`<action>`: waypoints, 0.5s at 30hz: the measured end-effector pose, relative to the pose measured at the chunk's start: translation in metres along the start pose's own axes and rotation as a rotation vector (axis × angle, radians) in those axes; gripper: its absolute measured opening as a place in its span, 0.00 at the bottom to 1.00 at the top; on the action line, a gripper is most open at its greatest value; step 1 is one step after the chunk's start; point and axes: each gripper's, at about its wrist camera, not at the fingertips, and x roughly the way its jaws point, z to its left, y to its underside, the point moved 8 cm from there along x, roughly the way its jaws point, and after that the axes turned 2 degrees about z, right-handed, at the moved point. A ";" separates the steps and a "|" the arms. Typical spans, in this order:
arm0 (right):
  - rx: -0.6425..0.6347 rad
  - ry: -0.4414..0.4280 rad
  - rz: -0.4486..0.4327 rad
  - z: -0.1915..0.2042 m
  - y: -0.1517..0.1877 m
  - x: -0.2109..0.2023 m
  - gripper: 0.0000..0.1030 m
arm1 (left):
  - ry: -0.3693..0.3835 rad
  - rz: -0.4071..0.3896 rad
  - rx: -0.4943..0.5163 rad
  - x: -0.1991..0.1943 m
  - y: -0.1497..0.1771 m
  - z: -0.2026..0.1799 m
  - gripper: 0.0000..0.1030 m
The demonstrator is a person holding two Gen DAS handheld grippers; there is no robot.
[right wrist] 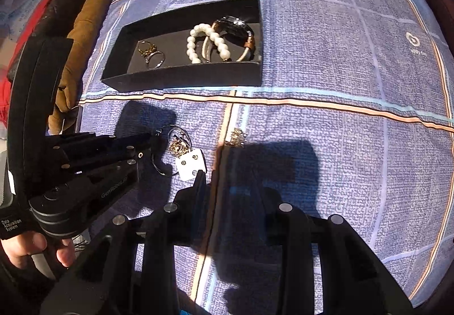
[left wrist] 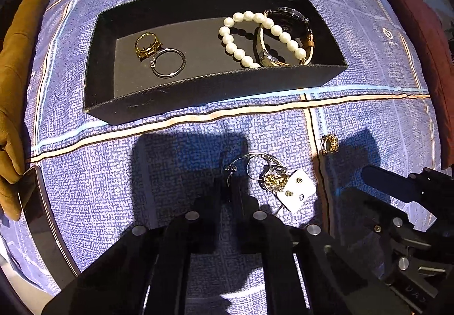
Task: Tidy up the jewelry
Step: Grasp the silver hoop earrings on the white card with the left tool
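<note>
Blue checked cloth is covering the table, where a black tray is gathering a pearl bracelet, a watch and two rings. Loose pieces near the earring card are lying outside it. Left tool is pinching a thin wire hoop, probably for transfer; right tool is hovering with jaws parted.

A tray sits on the bed; two rings lie in its left part, a bead bracelet and watch in its right. A card of studs and a brooch lie nearer, before the tray.
</note>
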 end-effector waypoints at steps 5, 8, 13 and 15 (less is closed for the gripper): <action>-0.024 -0.045 0.015 0.019 -0.003 0.010 0.32 | 0.082 -0.035 -0.045 -0.013 0.006 0.016 0.03; -0.025 -0.052 0.021 0.021 -0.004 0.016 0.32 | 0.116 -0.054 -0.074 -0.020 0.009 0.024 0.03; -0.058 -0.054 0.043 0.033 -0.006 0.030 0.32 | 0.146 -0.061 -0.097 -0.027 0.020 0.038 0.03; -0.068 -0.071 0.039 0.040 -0.008 0.033 0.32 | 0.159 -0.061 -0.096 -0.031 0.023 0.048 0.03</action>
